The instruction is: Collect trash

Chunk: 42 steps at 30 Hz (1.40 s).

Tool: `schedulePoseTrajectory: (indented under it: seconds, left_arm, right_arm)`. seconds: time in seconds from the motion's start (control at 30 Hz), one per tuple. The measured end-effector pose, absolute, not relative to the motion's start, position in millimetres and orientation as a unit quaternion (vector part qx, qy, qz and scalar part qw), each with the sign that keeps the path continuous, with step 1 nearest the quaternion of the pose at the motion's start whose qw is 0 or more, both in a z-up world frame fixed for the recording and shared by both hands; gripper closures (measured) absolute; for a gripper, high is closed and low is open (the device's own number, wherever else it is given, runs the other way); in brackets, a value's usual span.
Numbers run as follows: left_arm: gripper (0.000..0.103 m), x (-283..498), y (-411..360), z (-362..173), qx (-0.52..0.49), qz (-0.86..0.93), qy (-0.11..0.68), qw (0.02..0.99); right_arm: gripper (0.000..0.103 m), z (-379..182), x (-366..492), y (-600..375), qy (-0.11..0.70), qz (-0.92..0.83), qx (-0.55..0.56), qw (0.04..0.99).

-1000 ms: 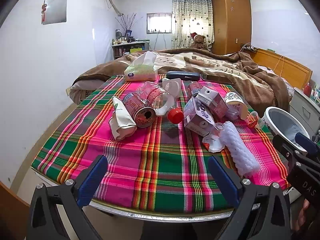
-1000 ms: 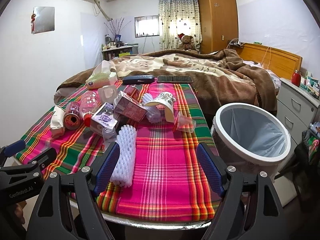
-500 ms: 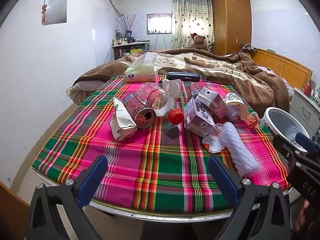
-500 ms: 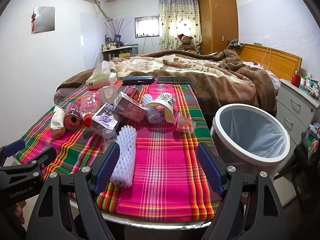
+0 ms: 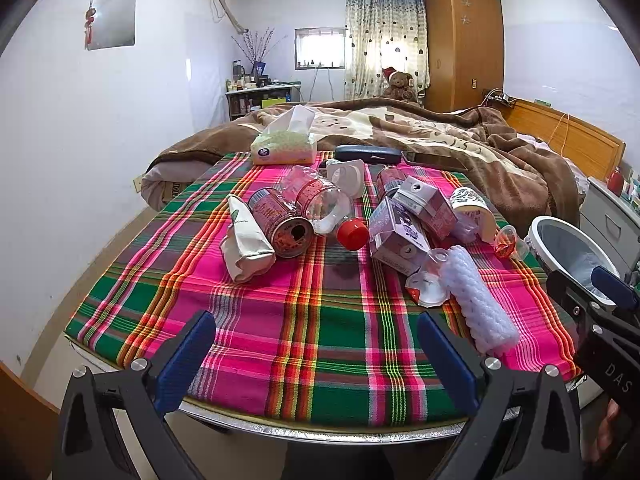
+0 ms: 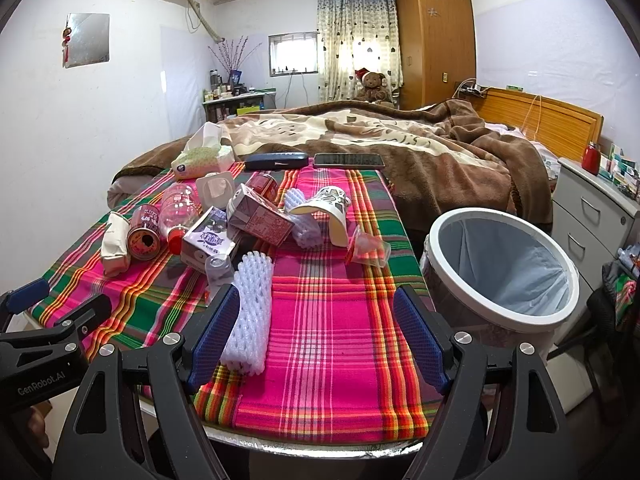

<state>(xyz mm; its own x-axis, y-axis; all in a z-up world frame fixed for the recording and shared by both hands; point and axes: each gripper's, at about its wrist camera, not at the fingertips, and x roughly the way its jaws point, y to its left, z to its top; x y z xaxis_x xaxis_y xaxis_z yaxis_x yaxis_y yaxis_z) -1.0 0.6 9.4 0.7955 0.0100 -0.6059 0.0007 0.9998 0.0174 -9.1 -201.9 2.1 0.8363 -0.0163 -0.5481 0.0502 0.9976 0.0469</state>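
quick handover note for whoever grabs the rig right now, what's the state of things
Left gripper: jaws open, empty, at the table's near edge.
Right gripper: jaws open, empty; the white foam sleeve lies beside its left finger.
Trash is all on the plaid tablecloth: paper packet, can, clear bottle, purple carton, paper cup, small plastic cup.
Bin stands off the table's right side; no trash shows inside.
Done: nothing. Left: everything. The foam sleeve looks the easiest start.

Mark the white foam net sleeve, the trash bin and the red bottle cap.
white foam net sleeve [image 6: 250, 312], right wrist view, middle of its body.
trash bin [image 6: 452, 226], right wrist view, on its white rim.
red bottle cap [image 5: 352, 233], left wrist view, on the cap's face.
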Motion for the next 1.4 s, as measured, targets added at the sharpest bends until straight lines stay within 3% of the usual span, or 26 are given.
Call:
schedulePoseTrajectory:
  seconds: [1.4]
  left_arm:
    - [0.001,1.4,9.9,14.8,0.004,0.005,0.318,0.948]
  right_arm:
    - [0.022,1.1,-3.0,-205.9,0.287,-0.004,0.041,0.957]
